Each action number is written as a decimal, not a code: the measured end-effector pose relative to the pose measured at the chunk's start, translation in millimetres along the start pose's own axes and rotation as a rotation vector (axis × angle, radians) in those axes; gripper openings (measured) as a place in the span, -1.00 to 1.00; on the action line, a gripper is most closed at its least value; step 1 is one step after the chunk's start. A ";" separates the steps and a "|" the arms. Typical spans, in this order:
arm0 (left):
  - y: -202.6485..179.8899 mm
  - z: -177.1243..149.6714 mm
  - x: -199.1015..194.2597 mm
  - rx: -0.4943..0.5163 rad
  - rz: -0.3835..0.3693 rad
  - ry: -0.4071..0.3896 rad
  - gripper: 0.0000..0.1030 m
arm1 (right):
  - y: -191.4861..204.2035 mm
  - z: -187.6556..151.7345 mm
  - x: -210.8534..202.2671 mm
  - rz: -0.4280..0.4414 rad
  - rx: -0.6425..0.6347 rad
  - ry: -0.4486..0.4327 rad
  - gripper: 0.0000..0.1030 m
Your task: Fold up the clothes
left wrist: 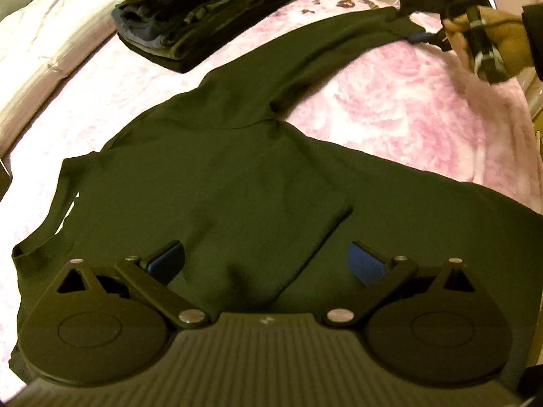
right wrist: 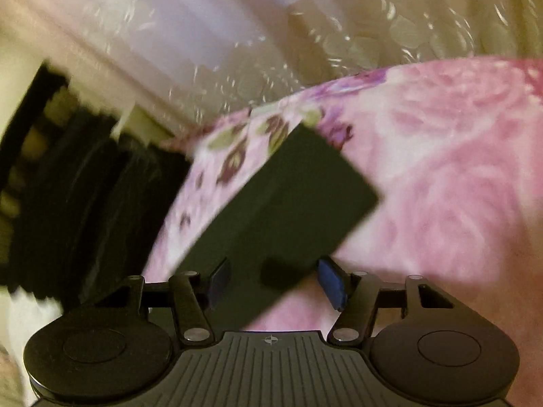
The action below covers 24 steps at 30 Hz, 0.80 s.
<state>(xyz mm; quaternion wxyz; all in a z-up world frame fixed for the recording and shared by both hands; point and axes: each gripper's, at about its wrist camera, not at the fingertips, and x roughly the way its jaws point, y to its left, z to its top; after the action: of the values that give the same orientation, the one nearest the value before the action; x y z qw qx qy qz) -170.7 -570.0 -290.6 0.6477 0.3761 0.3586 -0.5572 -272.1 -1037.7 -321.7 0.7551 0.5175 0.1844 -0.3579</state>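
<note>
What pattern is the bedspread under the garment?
Pink and white floral bedspread, clearest in the left wrist view.

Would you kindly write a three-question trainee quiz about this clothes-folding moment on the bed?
1. True or false: the left gripper stands open over the dark green garment.
2. Which part of the garment lies between the right gripper's fingers: (a) the collar, (b) the end of the stretched-out sleeve, (c) the hem?
3. What sits on the pink floral bedspread beyond the garment?

Key: 1 true; 2 b; 3 a stack of folded clothes.
</note>
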 end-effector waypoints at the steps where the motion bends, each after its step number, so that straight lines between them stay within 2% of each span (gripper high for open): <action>1: 0.5 0.7 0.5 -0.002 0.003 0.002 0.95 | -6.0 3.9 2.3 0.012 0.044 -0.006 0.02; 2: 1.0 1.4 1.0 -0.004 0.005 0.003 0.95 | -10.7 6.2 3.8 0.013 0.081 -0.011 -0.24; 3: 1.5 2.1 1.5 -0.006 0.008 0.005 0.95 | -15.2 7.9 4.3 0.009 0.111 -0.014 -0.37; 4: 1.9 2.8 2.0 -0.008 0.011 0.007 0.95 | -19.6 9.4 3.3 0.004 0.135 -0.015 -0.67; 5: 2.4 3.5 2.5 -0.010 0.013 0.009 0.95 | -22.8 10.4 1.8 -0.003 0.151 -0.015 -0.83; 8: 3.9 5.6 4.0 -0.015 0.021 0.014 0.95 | -8.5 8.0 -10.5 -0.034 0.077 -0.027 -0.98; 10: 10.4 2.8 -0.6 -0.031 0.035 0.008 0.95 | 14.2 3.2 -22.8 -0.042 -0.001 -0.039 -1.00; 12: 21.5 -3.6 -9.8 -0.056 0.056 -0.007 0.95 | 51.5 -6.2 -34.9 -0.032 -0.114 -0.051 -1.00; 14: 32.8 -10.2 -19.2 -0.082 0.077 -0.020 0.95 | 103.0 -24.5 -50.7 0.015 -0.268 -0.063 -1.00; 16: 47.6 -21.3 -32.0 -0.126 0.106 -0.030 0.95 | 163.3 -54.3 -69.7 0.104 -0.442 -0.076 -1.00; 18: 64.3 -37.3 -48.9 -0.177 0.142 -0.042 0.95 | 224.7 -97.8 -95.4 0.230 -0.592 -0.094 -1.00; 20: 82.7 -58.6 -68.4 -0.237 0.180 -0.049 0.95 | 280.5 -159.8 -119.2 0.379 -0.718 -0.091 -1.00; 23: 114.0 -100.1 -94.6 -0.327 0.236 -0.030 0.95 | 334.6 -265.7 -129.0 0.551 -0.881 -0.022 -0.97; 24: 125.5 -115.8 -102.8 -0.357 0.253 -0.018 0.95 | 341.8 -301.6 -121.7 0.572 -0.962 0.028 -0.76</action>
<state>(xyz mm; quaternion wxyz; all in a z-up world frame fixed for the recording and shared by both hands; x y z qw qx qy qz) -64.1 -408.8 -242.0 0.7719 0.2924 0.3957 -0.4027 -76.6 -648.5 -140.3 0.9705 0.1490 0.1892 -0.0074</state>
